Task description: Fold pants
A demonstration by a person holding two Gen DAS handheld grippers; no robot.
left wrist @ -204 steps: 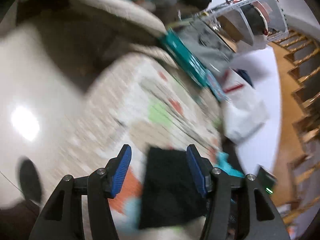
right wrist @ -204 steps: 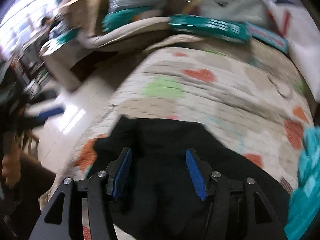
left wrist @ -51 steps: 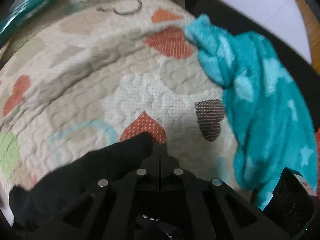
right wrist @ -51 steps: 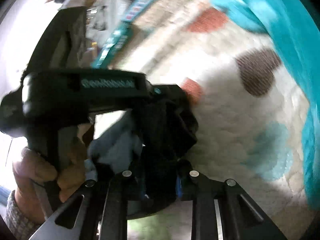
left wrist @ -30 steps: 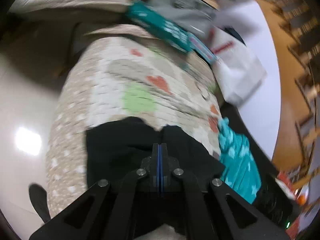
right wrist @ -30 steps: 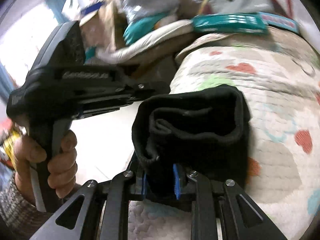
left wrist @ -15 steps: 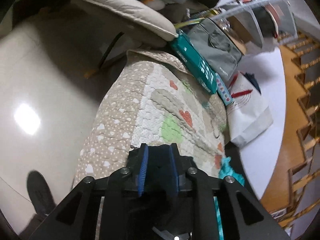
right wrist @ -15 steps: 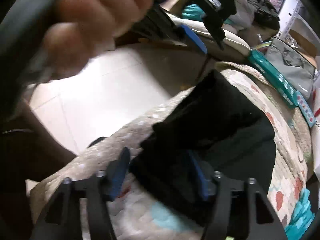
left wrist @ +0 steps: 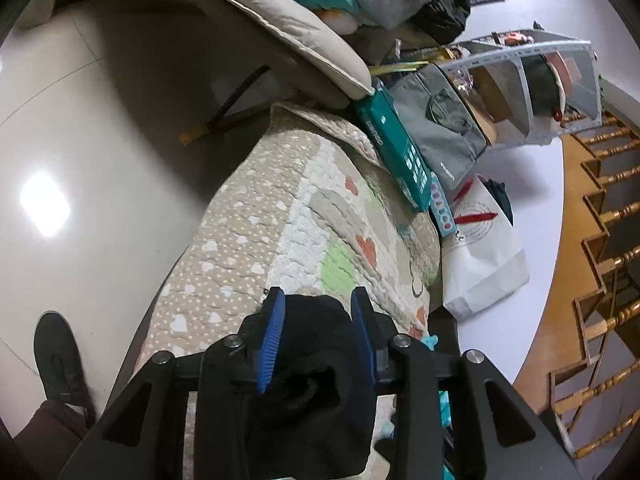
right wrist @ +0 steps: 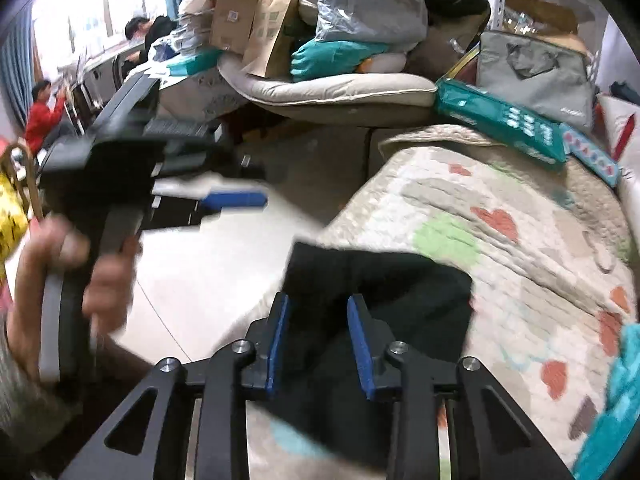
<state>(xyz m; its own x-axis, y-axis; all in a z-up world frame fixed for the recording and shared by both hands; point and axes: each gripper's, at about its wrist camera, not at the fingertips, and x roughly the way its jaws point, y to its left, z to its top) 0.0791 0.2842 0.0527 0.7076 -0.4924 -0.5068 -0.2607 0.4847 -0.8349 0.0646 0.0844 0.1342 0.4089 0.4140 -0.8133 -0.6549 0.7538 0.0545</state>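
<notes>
The black fabric pants point(right wrist: 384, 280) lie as a compact, roughly rectangular bundle near the edge of the beige quilted bedspread with coloured heart patches point(right wrist: 500, 208), which suggests that most of the folding is already done and that what remains is at most a last tidy or a release. In the right wrist view the right gripper point(right wrist: 318, 340) hovers low over the near side of the bundle with its blue-padded fingers point(right wrist: 276, 340) parted to a moderate gap; dark cloth shows between and beyond them, but neither pad visibly pinches it, so it appears to have hold of nothing. The left gripper point(left wrist: 316, 340), seen from its own camera, has its blue pads set apart about as widely, with a bunched hump of the black cloth sitting in the gap; whether the pads actually press on it cannot be told. In the right wrist view the left tool, blurred in the person's hand point(right wrist: 80, 272), is up and off to the side of the bed, over the pale glossy tiled floor point(left wrist: 100, 140). A teal fleece blanket point(right wrist: 616, 400) lies at the far right edge of the bedspread, apart from the pants.
</notes>
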